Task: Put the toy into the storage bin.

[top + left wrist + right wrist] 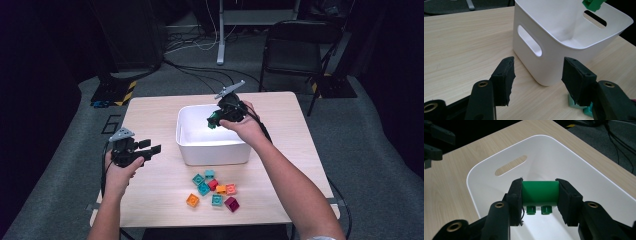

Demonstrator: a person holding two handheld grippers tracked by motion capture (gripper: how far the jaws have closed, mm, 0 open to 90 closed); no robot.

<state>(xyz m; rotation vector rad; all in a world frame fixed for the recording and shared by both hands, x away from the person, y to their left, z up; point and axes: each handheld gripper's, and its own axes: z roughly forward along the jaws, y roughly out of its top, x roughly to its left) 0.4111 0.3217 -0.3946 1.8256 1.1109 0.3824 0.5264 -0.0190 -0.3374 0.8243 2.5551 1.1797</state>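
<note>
The green brick (539, 193) sits clamped between the jaws of the right gripper (218, 118), held above the open white bin (187, 142) rather than inside it. In the right gripper view the brick spans the gap from pad to pad, its long axis running across the jaws, and its studs point back toward the camera, so it hangs tipped on its side. Straight beyond it lies the bin's bare white floor, with one slotted handle in the far wall. Nothing stands between the brick and that floor; the coming move looks like a simple release, and the brick should fall well inside the rim, since the gripper is over the bin's far right part and not over the edge.

The left gripper (142, 150) hovers over the table (150, 120) to the left of the bin, jaws apart and holding nothing, aimed at the bin's near corner. It is well clear of the drop.

A loose cluster of bricks (214, 189) in teal, red, orange, pink and magenta lies on the table just in front of the bin, between the two forearms and about as near to either hand.
</note>
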